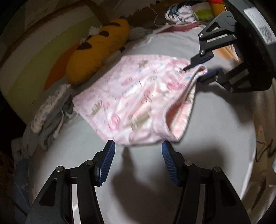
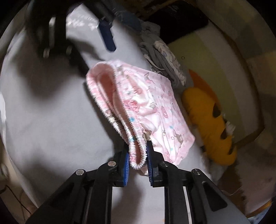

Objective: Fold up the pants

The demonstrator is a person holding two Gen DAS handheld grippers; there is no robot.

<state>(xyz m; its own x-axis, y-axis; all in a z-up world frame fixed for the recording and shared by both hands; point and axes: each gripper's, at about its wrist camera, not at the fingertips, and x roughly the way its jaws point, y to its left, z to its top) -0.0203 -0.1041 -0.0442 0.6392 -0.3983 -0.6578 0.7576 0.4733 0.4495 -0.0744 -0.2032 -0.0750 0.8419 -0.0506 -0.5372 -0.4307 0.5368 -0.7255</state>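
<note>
Pink patterned pants (image 1: 134, 96) lie spread on a pale grey sheet (image 1: 220, 131). Their elastic waistband (image 2: 138, 151) loops open toward the right wrist camera. My right gripper (image 2: 138, 160) is shut on one end of that waistband, the gathered band squeezed between its blue pads. In the left wrist view it (image 1: 200, 69) reaches in from the upper right and pinches the same corner. Just short of the pants' near edge, my left gripper (image 1: 138, 151) stands open with nothing between its fingers. One of its blue pads (image 2: 107, 37) shows blurred at the top of the right wrist view.
A yellow plush with brown spots (image 1: 96, 51) lies along the far side of the pants, against a striped wall panel. A heap of grey and white clothes (image 1: 50, 110) sits beside it. More crumpled clothes (image 1: 179, 13) lie at the back.
</note>
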